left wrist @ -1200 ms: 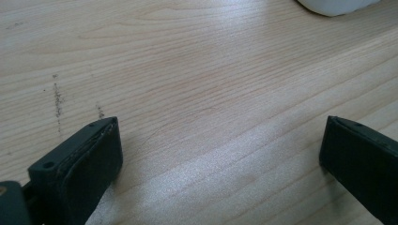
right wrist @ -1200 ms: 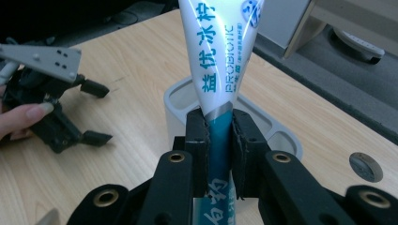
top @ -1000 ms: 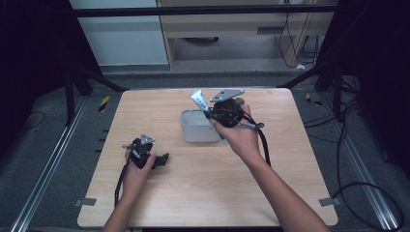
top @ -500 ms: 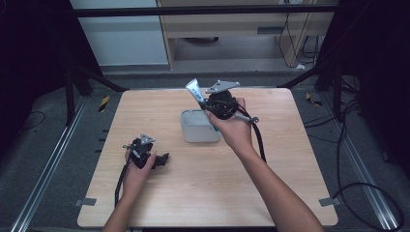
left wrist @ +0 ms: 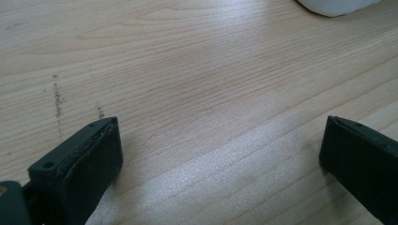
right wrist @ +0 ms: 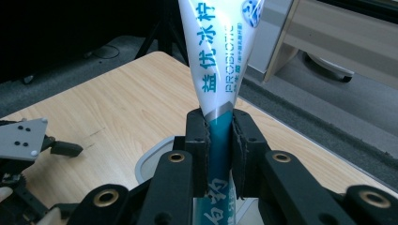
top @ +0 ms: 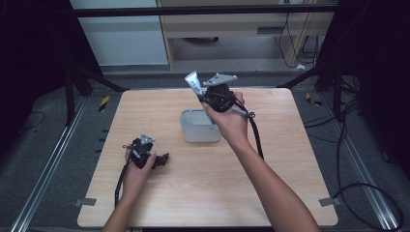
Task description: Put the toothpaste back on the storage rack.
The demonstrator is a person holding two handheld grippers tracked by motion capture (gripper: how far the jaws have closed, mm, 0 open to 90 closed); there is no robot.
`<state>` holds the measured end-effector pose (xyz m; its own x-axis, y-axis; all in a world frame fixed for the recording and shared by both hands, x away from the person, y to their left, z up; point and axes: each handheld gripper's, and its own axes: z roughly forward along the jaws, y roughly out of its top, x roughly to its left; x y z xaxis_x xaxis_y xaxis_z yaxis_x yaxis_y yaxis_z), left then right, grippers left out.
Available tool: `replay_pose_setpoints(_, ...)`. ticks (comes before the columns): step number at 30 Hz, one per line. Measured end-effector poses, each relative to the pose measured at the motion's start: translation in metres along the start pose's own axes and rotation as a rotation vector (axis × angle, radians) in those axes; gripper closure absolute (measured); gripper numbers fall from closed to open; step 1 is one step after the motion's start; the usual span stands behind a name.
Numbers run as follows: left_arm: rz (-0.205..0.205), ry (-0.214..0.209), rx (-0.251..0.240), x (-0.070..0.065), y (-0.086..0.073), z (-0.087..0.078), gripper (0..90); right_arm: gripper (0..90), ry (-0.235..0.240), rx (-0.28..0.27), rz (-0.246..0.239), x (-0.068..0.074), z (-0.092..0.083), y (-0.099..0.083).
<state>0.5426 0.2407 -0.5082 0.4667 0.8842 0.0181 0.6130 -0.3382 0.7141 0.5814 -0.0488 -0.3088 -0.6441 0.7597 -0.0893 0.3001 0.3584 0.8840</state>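
Toothpaste tube [right wrist: 219, 70] is the thing in play, I think, white and teal with printed lettering. But biggest first: the wooden table [top: 290, 193], mostly bare. On it, around the middle, a pale grey-white rectangular container [top: 198, 129]; I can't see what's inside. My right gripper [top: 205, 94] is raised over the container's far side with the tube clamped between its jaws. In the right gripper view the jaws are pinched tight on the tube's teal lower part, and the wider crimped end fans out beyond them. The container rim sits just beneath, so I'd guess the tube is held by its narrower part to go into or come out of that container; I can't tell which.

My left gripper [top: 165, 158] rests low on the table's near-left, well apart from the container. In the left gripper view its jaws are spread wide over bare wood, holding nothing. Looks parked out of the way.
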Motion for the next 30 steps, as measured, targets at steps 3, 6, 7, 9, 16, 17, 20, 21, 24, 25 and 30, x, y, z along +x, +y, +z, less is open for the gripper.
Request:
replay_pose_setpoints(3, -0.001, 0.0, 0.0, 0.0, 0.0, 0.0, 0.0, 78.8, -0.009, -0.002, 0.002, -0.001, 0.003, 0.001)
replay_pose_setpoints(6, -0.001, 0.0, 0.0, 0.0, 0.0, 0.0, 0.0, 78.8, -0.013, -0.01, 0.004, -0.001, 0.004, 0.004)
replay_pose_setpoints(7, -0.001, 0.0, 0.0, 0.0, 0.0, 0.0, 0.0, 78.8, -0.014, -0.013, 0.006, -0.001, 0.004, 0.006)
replay_pose_setpoints(9, 0.0, 0.0, 0.0, 0.0, 0.0, 0.0, 0.0, 78.8, -0.014, -0.02, 0.01, -0.001, 0.005, 0.008)
replay_pose_setpoints(16, 0.0, 0.0, 0.0, 0.0, 0.0, 0.0, 0.0, 78.8, -0.025, -0.03, 0.017, -0.001, 0.01, 0.013)
replay_pose_setpoints(17, 0.0, 0.0, 0.0, 0.0, 0.0, 0.0, 0.0, 78.8, -0.026, -0.035, 0.019, -0.001, 0.011, 0.013)
replay_pose_setpoints(20, 0.0, 0.0, 0.0, 0.0, 0.0, 0.0, 0.0, 78.8, -0.031, -0.047, 0.026, -0.001, 0.013, 0.015)
replay_pose_setpoints(21, 0.0, 0.0, 0.0, 0.0, 0.0, 0.0, 0.0, 78.8, -0.033, -0.052, 0.025, -0.001, 0.013, 0.015)
replay_pose_setpoints(24, 0.001, 0.0, 0.0, 0.0, 0.0, 0.0, 0.0, 78.8, -0.036, -0.059, 0.027, 0.0, 0.015, 0.016)
replay_pose_setpoints(25, 0.001, 0.0, 0.001, 0.0, 0.0, 0.0, 0.0, 78.8, -0.036, -0.061, 0.027, 0.0, 0.015, 0.016)
replay_pose_setpoints(30, -0.005, 0.0, -0.004, 0.0, 0.0, 0.0, 0.0, 78.8, -0.043, -0.068, 0.034, 0.0, 0.018, 0.016)
